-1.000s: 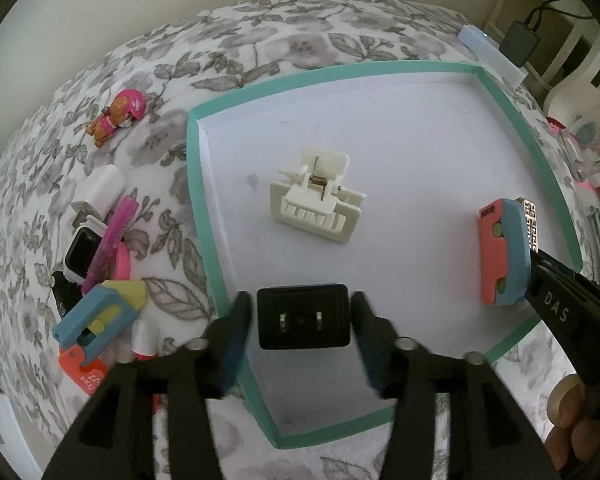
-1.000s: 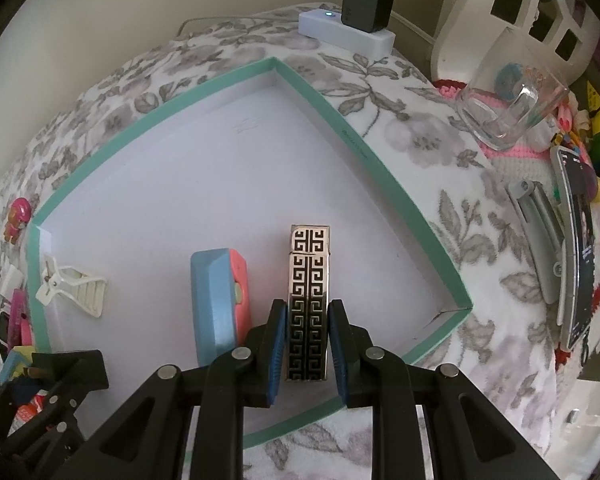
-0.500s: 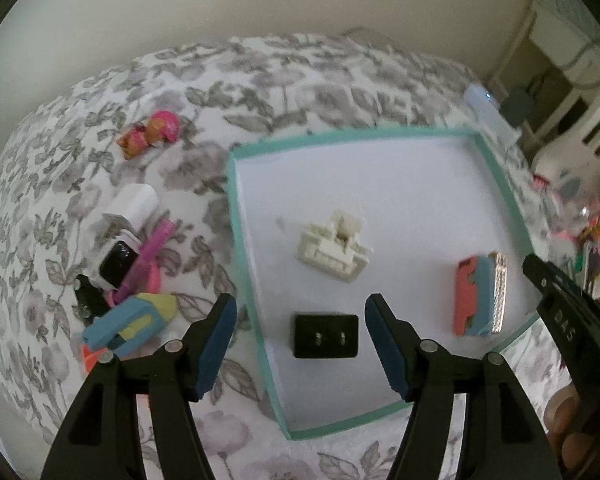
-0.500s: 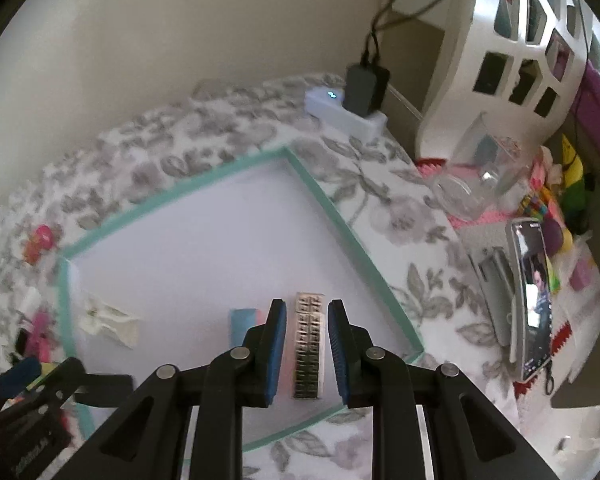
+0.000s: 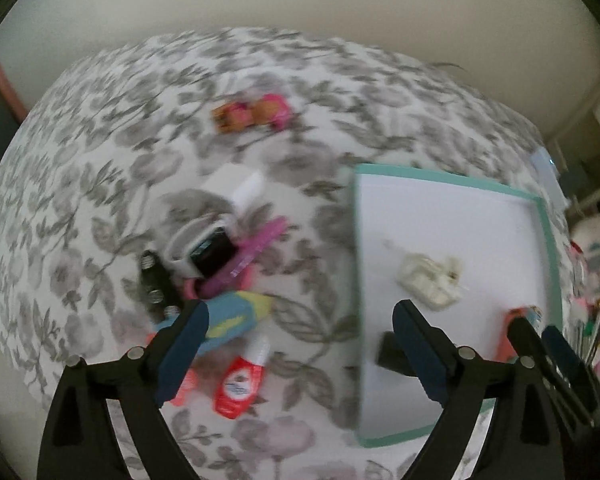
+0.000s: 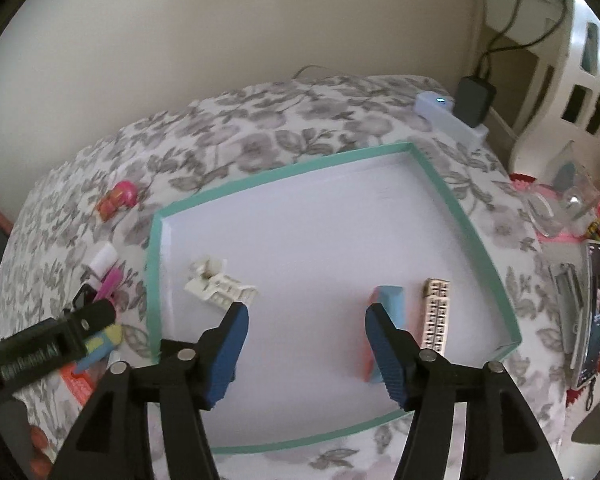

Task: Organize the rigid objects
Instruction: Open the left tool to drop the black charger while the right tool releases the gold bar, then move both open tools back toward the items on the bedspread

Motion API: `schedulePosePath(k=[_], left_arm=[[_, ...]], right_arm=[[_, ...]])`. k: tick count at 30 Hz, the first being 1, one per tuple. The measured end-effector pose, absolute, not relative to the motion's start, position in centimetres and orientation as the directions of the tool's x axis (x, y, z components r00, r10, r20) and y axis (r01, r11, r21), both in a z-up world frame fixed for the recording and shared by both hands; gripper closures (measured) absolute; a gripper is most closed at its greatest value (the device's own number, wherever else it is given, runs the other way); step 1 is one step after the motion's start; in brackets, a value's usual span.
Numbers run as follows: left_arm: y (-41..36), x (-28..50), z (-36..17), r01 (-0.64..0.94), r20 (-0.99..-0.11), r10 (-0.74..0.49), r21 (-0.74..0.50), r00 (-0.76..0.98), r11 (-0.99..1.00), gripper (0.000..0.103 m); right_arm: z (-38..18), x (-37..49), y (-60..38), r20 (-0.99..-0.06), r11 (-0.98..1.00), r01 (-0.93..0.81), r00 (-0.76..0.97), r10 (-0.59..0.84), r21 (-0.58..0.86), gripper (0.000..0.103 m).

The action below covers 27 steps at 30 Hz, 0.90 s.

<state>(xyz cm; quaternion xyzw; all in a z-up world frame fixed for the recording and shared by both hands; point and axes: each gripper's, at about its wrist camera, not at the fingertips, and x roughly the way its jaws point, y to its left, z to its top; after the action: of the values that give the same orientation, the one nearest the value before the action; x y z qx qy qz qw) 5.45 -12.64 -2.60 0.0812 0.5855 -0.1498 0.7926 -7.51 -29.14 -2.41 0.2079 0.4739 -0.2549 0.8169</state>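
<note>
You are resting four things in the tray (image 6: 466,222) already (clip, charger, blue block, patterned bar). Left gripper (image 5: 300,344) and right gripper (image 6: 306,346) have just been opening, holding nothing. More toys (image 5: 224,264) are waiting on the bed.

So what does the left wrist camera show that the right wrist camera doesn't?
Only the left wrist view: the red bottle on the floral cloth and the black adapter in the tray, partly behind a finger.

Only the right wrist view: the patterned bar plainly, the power strip with its charger, and the phone.

Both: the tray, white clip, blue-and-pink block, pink toy, and both grippers, left and right, open with nothing between the fingers.
</note>
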Motion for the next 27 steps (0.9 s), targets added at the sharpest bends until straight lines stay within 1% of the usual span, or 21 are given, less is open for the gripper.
schedulePosePath(k=[1,4,8,11,13,16,19,22,27], left_arm=[[-11.8,5.9,-2.7,0.310,-0.954,-0.133,-0.045,0.269,0.950,0.009],[-9.8,6.8,-2.8,0.268,-0.954,-0.104,-0.026,0.281,0.963,0.009],[-6.7,8.3,-2.6,0.199,-0.950,-0.068,-0.006,0.305,0.980,0.009],[-4.3,9.3,-2.3,0.151,-0.947,-0.080,-0.034,0.312,0.988,0.009],[-2.9,9.7,-2.1,0.120,-0.942,-0.086,-0.050,0.323,0.992,0.009],[-1.0,10.4,-1.5,0.079,-0.933,-0.096,-0.073,0.346,0.994,0.008],[0.3,10.6,-1.0,0.067,-0.928,-0.077,-0.056,0.364,0.996,0.008],[1.2,10.6,-0.8,0.062,-0.933,-0.063,-0.044,0.355,0.997,0.008],[1.9,10.6,-0.9,0.064,-0.944,-0.095,-0.078,0.316,0.995,0.008]], right_arm=[[-2.5,-7.4,-29.0,-0.879,0.786,0.610,0.425,-0.215,0.103,0.029],[-2.5,-7.3,-28.7,-0.877,0.786,0.608,0.432,-0.212,0.109,0.020],[-2.5,-6.8,-28.4,-0.873,0.790,0.600,0.445,-0.197,0.127,0.013],[-2.4,-6.4,-28.0,-0.871,0.797,0.591,0.451,-0.195,0.128,0.008],[-2.2,-6.1,-27.5,-0.868,0.802,0.583,0.458,-0.192,0.130,0.003],[-1.4,-5.6,-26.5,-0.856,0.818,0.557,0.483,-0.182,0.140,0.002],[-0.6,-4.7,-24.8,-0.841,0.842,0.520,0.512,-0.174,0.143,0.002],[-0.1,-3.9,-23.2,-0.831,0.865,0.477,0.537,-0.144,0.158,0.002],[0.1,-2.5,-19.9,-0.826,0.907,0.398,0.551,-0.115,0.139,0.002]])
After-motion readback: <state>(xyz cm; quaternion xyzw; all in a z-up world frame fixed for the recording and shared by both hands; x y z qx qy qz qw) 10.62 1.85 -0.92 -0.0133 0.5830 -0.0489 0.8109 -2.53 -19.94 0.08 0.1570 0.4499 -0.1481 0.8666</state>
